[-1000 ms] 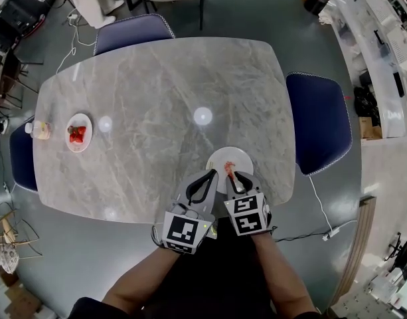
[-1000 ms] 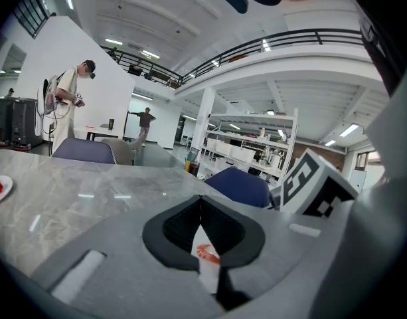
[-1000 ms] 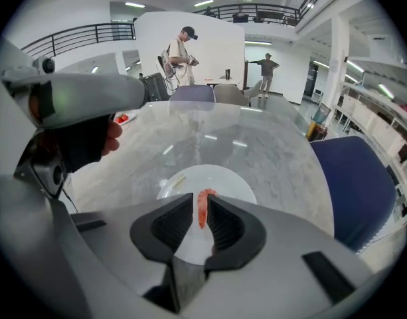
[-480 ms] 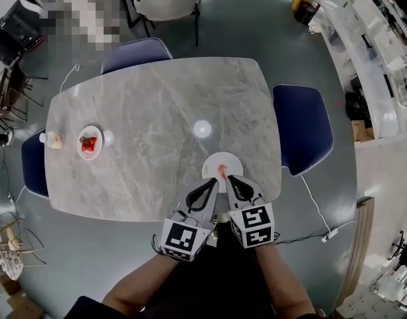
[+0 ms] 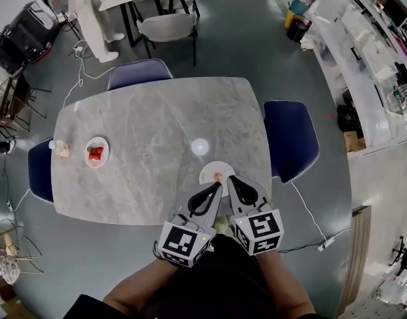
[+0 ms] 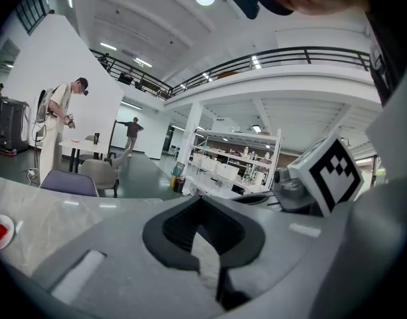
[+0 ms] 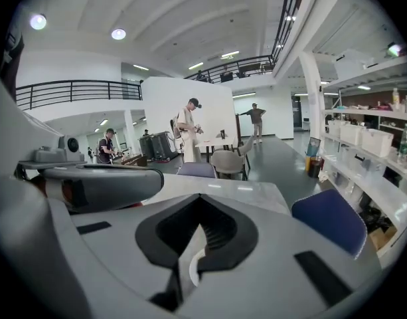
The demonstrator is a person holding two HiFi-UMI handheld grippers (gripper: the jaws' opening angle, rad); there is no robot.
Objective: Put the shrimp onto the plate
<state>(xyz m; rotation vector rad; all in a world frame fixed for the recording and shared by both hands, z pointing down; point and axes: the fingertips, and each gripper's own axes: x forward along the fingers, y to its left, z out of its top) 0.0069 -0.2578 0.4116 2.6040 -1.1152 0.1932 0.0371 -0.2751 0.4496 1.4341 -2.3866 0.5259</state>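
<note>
The shrimp (image 5: pixel 217 176) sits on the plate (image 5: pixel 204 172), just ahead of both tools. Left tool (image 5: pixel 218 187) and right tool (image 5: pixel 230 177) are clenched and empty. Looks done to me, nothing left but backing off.

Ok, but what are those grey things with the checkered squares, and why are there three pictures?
Those are hand-held grabbers, not a robot. A person holds the left gripper and the right gripper; each has two jaws that pinch. The squares are marker cubes fixed on them. One picture comes from a camera on the person's head, looking down at the marble table. The other two come from small cameras riding on each gripper. Near the grippers sits a white plate with a pinkish shrimp on it; far off is a second plate with red food. Both grippers are shut and hold nothing.
</note>
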